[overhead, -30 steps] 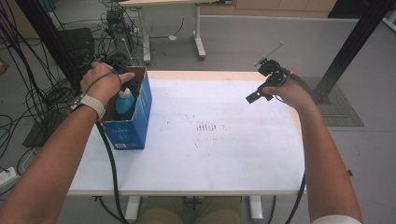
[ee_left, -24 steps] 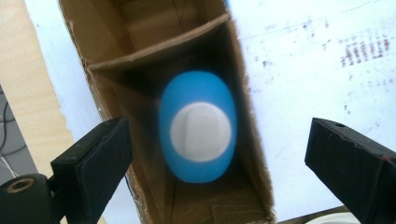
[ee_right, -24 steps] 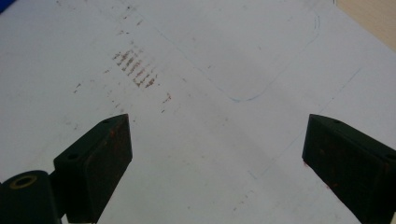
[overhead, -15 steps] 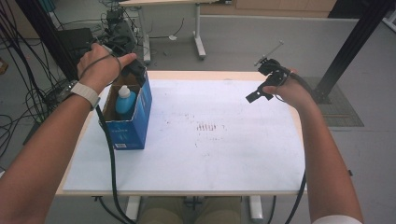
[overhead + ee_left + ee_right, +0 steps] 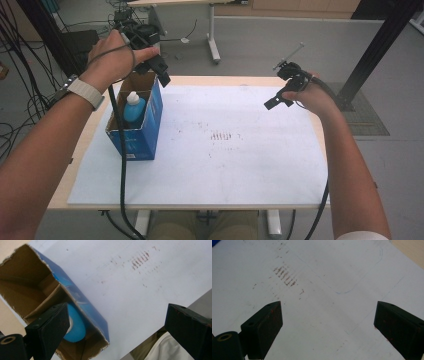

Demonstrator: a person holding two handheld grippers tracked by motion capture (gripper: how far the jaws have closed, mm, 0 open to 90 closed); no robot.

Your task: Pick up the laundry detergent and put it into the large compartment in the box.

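- High view: blue box (image 5: 135, 127) at table's (image 5: 300, 197) left, open-topped, with blue bottle (image 5: 134, 107) upright inside; left gripper (image 5: 159, 67) above its far end, right gripper (image 5: 280, 97) at far right.
- Left gripper view: jaws spread, just opened wider, nothing between; bottle (image 5: 76, 326) inside box (image 5: 85, 307).
- Right gripper view: jaws spread, empty, over white sheet (image 5: 332, 277).

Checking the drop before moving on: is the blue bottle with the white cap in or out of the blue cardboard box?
In. The blue bottle stands upright inside the open-topped box, white cap up.
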